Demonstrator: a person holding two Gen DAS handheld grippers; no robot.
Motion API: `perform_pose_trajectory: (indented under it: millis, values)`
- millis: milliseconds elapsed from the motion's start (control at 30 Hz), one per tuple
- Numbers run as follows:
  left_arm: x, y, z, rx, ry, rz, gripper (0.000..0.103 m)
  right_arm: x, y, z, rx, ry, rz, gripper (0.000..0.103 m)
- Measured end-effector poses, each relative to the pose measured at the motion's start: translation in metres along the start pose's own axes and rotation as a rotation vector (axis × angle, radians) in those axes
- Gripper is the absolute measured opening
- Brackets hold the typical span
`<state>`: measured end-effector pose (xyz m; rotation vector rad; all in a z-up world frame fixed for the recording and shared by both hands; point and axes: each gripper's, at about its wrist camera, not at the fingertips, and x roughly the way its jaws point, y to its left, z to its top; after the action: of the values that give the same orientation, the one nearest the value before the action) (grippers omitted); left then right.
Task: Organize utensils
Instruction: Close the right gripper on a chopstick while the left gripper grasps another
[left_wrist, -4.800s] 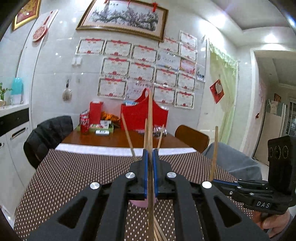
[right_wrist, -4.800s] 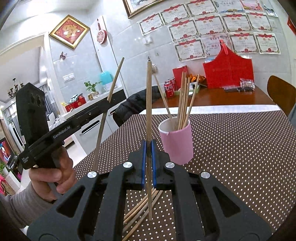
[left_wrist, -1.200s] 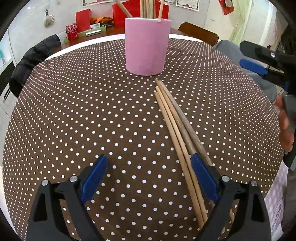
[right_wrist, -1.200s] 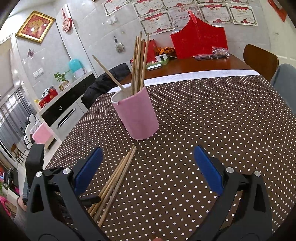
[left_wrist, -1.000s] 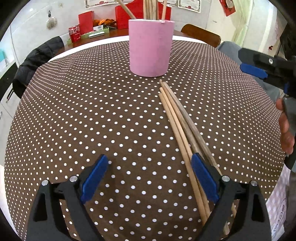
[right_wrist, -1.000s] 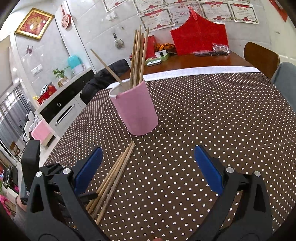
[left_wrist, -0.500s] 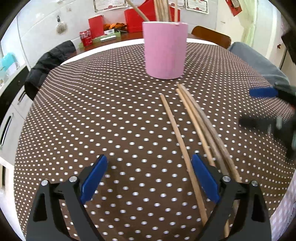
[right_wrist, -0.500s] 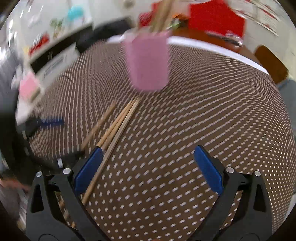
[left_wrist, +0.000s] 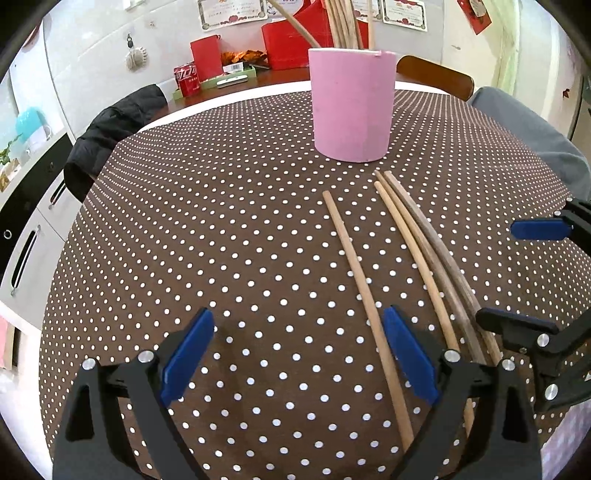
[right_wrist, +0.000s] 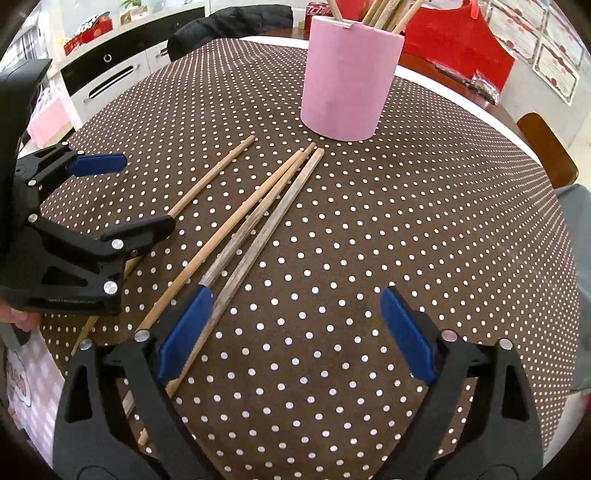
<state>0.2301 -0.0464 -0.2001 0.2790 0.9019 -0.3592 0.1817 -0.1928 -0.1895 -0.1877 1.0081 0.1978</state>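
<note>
Fingers of my right gripper are closing on nothing, three chopsticks lying outside its left finger; my left gripper gapes over a lone chopstick. Closing now risks missing, or rolling them from the cup.

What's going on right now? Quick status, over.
Left gripper open, empty. Right gripper empty, jaws closing, nothing between them. Four chopsticks loose on the tablecloth beside the pink cup. Nothing blocking.
</note>
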Motion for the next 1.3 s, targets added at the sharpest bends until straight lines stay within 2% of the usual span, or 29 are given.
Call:
perform_pose_trajectory:
  millis: [133, 233, 367, 467, 533, 633, 767, 800, 833, 867, 900, 933, 967, 1000, 1033, 1100, 1300]
  values:
    - [0.0, 0.0, 0.0, 0.001, -0.001, 0.001, 0.091, 0.005, -0.002, 0.007, 0.036, 0.021, 0.04, 0.082]
    - [0.001, 0.002, 0.0, -0.005, 0.001, -0.007, 0.091, 0.011, 0.0, 0.011, 0.04, 0.02, 0.036, 0.081]
    - [0.003, 0.006, 0.0, -0.014, 0.003, -0.017, 0.091, 0.006, 0.001, 0.008, -0.001, 0.027, 0.033, 0.073]
    - [0.003, 0.007, 0.0, -0.017, 0.005, -0.018, 0.091, 0.002, -0.009, 0.005, 0.013, 0.041, 0.031, 0.065]
    - [0.005, 0.006, 0.002, -0.021, 0.006, -0.02, 0.091, 0.005, -0.017, 0.009, 0.034, 0.042, 0.027, 0.064]
    - [0.011, 0.012, 0.007, -0.056, 0.024, -0.041, 0.091, 0.012, -0.023, 0.02, 0.073, 0.042, 0.072, 0.064]
    - [0.015, 0.008, 0.019, -0.025, 0.061, -0.014, 0.091, 0.02, -0.021, 0.036, 0.077, 0.046, 0.077, 0.063]
    - [0.016, 0.005, 0.023, -0.002, 0.071, -0.002, 0.091, 0.022, -0.019, 0.038, 0.065, 0.043, 0.067, 0.055]
    - [0.017, 0.001, 0.026, 0.026, 0.076, 0.002, 0.084, 0.022, -0.016, 0.04, 0.041, 0.035, 0.043, 0.048]
    - [0.016, -0.002, 0.028, 0.041, 0.079, -0.024, 0.077, 0.022, -0.014, 0.041, 0.033, 0.029, 0.049, 0.029]
    - [0.016, -0.004, 0.031, 0.044, 0.089, -0.053, 0.059, 0.021, -0.012, 0.042, 0.024, 0.028, 0.047, 0.016]
    - [0.016, -0.007, 0.034, 0.048, 0.109, -0.103, 0.041, 0.02, -0.009, 0.042, 0.013, 0.03, 0.045, 0.013]
    - [0.015, -0.01, 0.036, 0.065, 0.115, -0.108, 0.031, 0.02, -0.008, 0.041, 0.001, 0.029, 0.045, 0.01]
    - [0.014, -0.017, 0.037, 0.104, 0.12, -0.111, 0.016, 0.019, -0.008, 0.039, -0.002, 0.028, 0.05, 0.008]
    - [0.014, -0.022, 0.038, 0.126, 0.123, -0.113, 0.008, 0.018, -0.01, 0.037, 0.001, 0.026, 0.058, 0.007]
    - [0.011, -0.028, 0.037, 0.151, 0.111, -0.091, 0.006, 0.013, -0.017, 0.03, 0.022, 0.005, 0.08, 0.006]
    - [-0.003, -0.013, 0.032, 0.041, 0.037, -0.122, 0.006, -0.009, -0.042, 0.013, 0.115, -0.078, 0.147, 0.006]
